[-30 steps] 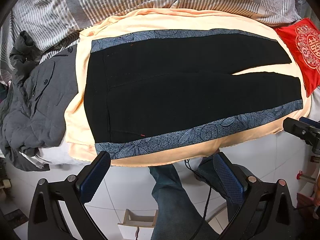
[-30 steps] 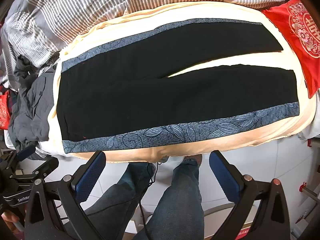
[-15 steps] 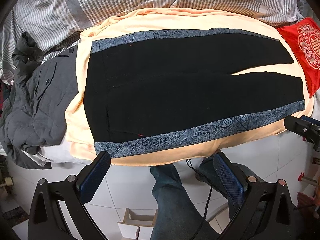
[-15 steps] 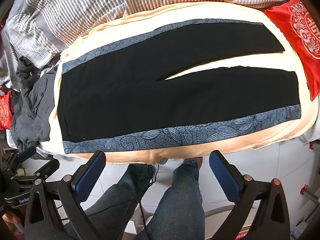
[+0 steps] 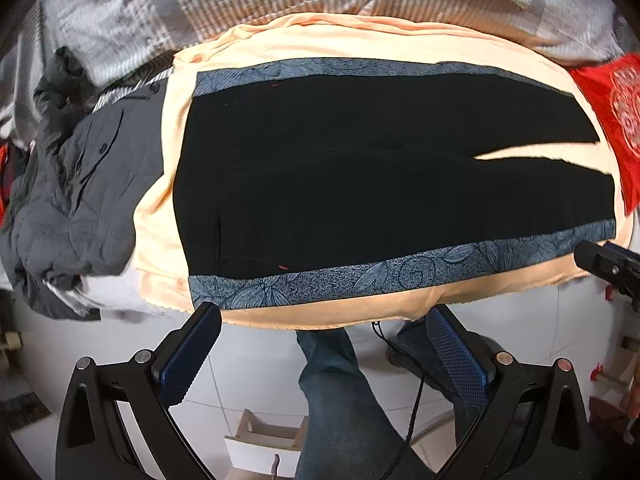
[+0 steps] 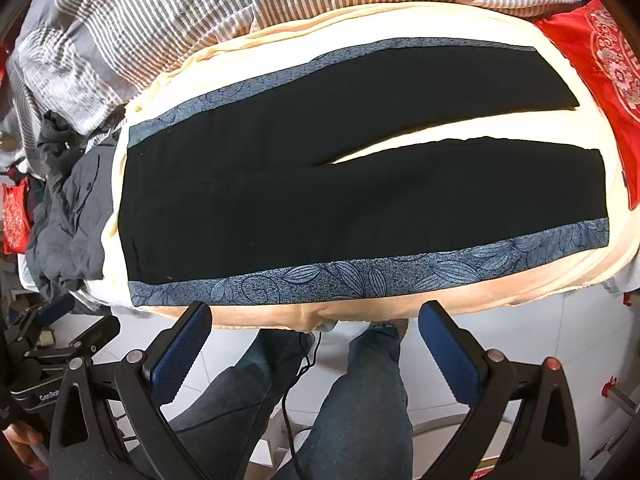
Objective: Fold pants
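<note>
You hold both the left gripper [image 5: 320,352] and the right gripper [image 6: 314,344] spread and empty before the bed [image 6: 400,304], where the pants [image 6: 340,184] lie flat, long axis crosswise, waistband toward your left.

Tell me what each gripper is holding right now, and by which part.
Nothing is held. The left gripper and right gripper both hover with jaws open, short of the pants lying flat on the bed.

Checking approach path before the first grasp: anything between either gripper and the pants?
Nothing visible. Both the left gripper and right gripper hang open off the bed's near edge, the pants spread flat just beyond. The grey jacket lies off to the waistband side.
</note>
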A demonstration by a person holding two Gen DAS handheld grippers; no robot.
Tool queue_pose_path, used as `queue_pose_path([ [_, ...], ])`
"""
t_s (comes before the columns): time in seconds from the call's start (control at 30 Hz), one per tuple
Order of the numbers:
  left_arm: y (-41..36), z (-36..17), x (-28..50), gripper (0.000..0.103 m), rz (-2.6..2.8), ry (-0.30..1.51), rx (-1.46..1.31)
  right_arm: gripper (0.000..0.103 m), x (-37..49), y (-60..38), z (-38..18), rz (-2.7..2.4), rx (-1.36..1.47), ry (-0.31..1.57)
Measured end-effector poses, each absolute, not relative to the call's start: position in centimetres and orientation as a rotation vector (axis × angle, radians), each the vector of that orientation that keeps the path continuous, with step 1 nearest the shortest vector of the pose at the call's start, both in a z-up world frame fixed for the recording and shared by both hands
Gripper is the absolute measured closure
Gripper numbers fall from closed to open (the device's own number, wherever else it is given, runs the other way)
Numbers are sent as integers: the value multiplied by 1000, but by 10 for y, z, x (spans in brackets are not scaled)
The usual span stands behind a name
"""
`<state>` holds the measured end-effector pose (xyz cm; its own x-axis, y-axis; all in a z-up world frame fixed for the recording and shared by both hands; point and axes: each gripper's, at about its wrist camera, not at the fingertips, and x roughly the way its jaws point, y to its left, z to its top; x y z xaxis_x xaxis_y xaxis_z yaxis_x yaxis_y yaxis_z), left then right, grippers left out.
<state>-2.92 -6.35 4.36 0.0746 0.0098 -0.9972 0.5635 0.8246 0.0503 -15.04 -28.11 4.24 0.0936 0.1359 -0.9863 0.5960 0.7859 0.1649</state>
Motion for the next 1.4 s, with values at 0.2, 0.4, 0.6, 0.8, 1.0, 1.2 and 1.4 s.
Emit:
queue_pose_path([
  [0.2,-48,35,-25,0,-320,1475,357,0,-148,-285,38,-293,609,1465],
  [0.4,-22,8,-21,0,-211,1538,156,0,-155,-284,11,-201,681,1502],
  [0.6,4,-34,-20,0,-191,1566,24,0,-168,-274,-38,-113,932,1450],
  [0.8,27,-87,-21,0,-243,1582,-97,3,-180,-258,-103,-102,1149,1374],
  [1.0,40,-113,-27,0,-314,1580,-138,22,-194,-249,-155,-142,1299,1291],
  [1.2,48,-121,-29,0,-356,1594,-177,22,-199,-246,-172,-125,1384,1203],
  [1.4,48,-121,-22,0,-380,1589,-206,22,-188,-254,-166,-94,1482,1052],
])
